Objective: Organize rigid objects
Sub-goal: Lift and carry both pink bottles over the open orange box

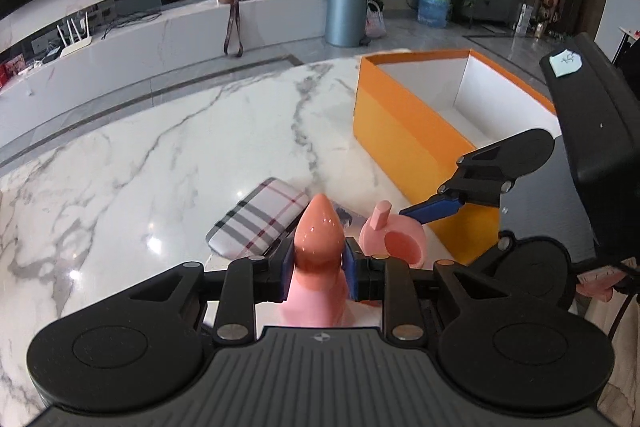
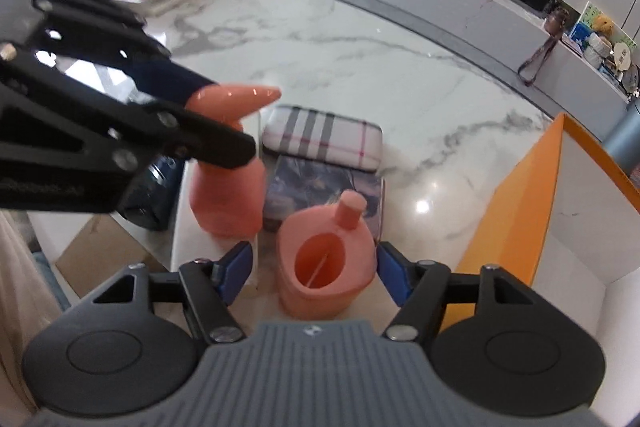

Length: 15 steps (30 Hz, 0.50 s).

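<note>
Left tool pinches a glossy pink cone-tipped bottle; right tool spread.

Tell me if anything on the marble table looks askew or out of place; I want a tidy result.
Nothing is spilled or broken. The orange box looks empty, while the plaid case, the dark patterned booklet, the pink pointed bottle and the pink open cup with a peg are outside it on the marble table.

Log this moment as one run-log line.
left tongs: shut on pink bottle | right tongs: open around pink cup | orange box: empty
</note>
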### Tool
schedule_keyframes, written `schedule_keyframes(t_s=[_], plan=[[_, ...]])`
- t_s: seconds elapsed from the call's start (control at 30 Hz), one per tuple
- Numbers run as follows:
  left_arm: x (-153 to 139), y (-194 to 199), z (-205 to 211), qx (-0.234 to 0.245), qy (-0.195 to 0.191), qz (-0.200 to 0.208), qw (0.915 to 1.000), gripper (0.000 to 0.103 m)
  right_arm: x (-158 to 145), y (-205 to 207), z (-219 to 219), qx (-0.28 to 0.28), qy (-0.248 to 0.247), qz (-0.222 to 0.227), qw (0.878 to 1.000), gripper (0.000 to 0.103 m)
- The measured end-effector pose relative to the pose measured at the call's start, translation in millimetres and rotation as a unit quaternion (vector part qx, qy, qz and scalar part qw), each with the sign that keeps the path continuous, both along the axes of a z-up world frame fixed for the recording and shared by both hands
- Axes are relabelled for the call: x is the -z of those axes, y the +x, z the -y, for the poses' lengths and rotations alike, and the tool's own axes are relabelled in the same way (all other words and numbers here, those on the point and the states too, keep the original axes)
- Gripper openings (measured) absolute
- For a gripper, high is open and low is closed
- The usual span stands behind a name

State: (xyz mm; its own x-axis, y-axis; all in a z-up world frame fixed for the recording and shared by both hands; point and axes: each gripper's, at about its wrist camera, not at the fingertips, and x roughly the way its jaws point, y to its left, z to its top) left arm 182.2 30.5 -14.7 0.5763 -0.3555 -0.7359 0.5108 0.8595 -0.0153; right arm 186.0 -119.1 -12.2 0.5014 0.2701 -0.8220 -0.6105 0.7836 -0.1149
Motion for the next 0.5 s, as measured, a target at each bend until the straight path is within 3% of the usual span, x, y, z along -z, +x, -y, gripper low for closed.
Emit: schedule_keyframes(t_s=[0.03, 0.27, 0.5], plan=[[0.0, -0.5, 0.4, 0.0, 0.002, -0.001, 1.0, 0.029, 0.1, 0.1, 1.4, 0.007, 0.002, 0.003, 1.0, 0.056], [-4.5, -4.0, -1.2, -0.024, -0.003, 0.002, 0.9997, 0.028, -7.1, -3.5, 10.6, 0.033, 0.031, 0.009, 0.999, 0.056], [-46.9, -15.7, 19.7, 0.004, -0.01, 0.051, 0.9986, 0.028, -56.5, -23.2, 45.3, 0.052, 0.102, 0.053, 0.992, 0.056]])
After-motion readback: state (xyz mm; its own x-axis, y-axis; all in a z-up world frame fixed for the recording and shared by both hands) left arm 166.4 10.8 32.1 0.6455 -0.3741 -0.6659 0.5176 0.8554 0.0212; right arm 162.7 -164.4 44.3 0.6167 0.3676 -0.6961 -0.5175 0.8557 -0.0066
